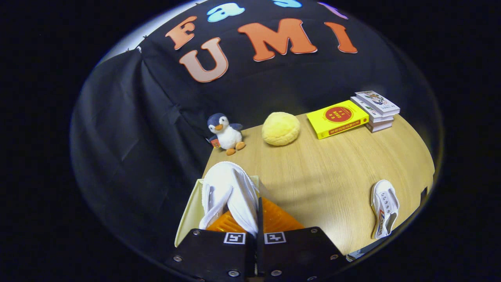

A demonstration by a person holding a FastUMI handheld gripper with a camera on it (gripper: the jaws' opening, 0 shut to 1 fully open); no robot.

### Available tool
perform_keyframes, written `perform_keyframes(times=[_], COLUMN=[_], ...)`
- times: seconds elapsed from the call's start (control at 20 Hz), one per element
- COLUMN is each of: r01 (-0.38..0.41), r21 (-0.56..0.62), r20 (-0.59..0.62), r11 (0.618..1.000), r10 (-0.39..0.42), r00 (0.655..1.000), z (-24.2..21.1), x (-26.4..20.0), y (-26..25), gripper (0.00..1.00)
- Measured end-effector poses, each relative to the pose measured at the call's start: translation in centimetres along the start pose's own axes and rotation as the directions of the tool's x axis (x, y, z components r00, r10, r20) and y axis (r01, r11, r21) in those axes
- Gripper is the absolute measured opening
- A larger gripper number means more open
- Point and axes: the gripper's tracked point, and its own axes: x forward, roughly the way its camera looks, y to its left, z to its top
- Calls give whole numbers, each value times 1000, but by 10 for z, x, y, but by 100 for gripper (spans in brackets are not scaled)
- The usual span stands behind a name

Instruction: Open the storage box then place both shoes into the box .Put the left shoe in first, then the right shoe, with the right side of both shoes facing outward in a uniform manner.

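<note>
The tongs (258,235) sit low over the near-left corner of the surface (325,176), their fingers (213,250) drawn nearly together with only a thin slit between them. Each finger carries a square black-and-white marker at its front edge. A white shoe (229,192) rises from that slit, its rim pinched between the fingers, the toe pointing away and upward from them. Under the shoe lies the box (191,211): a pale cream wall on the left and a ribbed orange translucent part (278,219) just ahead of the fingers. Whether the shoe touches the box cannot be told.

Well off to the right, near the front edge of the surface, the second white shoe (384,207) lies flat with coloured stripes along its side. Beyond the fingers, by the far edge, stand a plush penguin (226,133) and a fuzzy yellow ball (280,128). Further right lies a yellow book (337,118) with a red round emblem, its writing too small to read, touching a stack of white books (376,110).
</note>
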Motion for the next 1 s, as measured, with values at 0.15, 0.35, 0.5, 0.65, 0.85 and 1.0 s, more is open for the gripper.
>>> perform_keyframes(times=[0.15,0.35,0.5,0.65,0.85,1.0], r01=[-32,6,66,124,225,241], r21=[0,13,46,67,135,165], r20=[-54,-137,-200,-249,-321,-391], r11=[999,1000,997,990,965,956], r10=[32,-4,-55,-104,-173,-161], r00=[998,991,978,963,931,906], z=[-12,-37,-61,-82,-109,-129], x=[18,45,65,83,106,117], y=[36,59,61,56,47,56], gripper=[3,3,3,3,3,5])
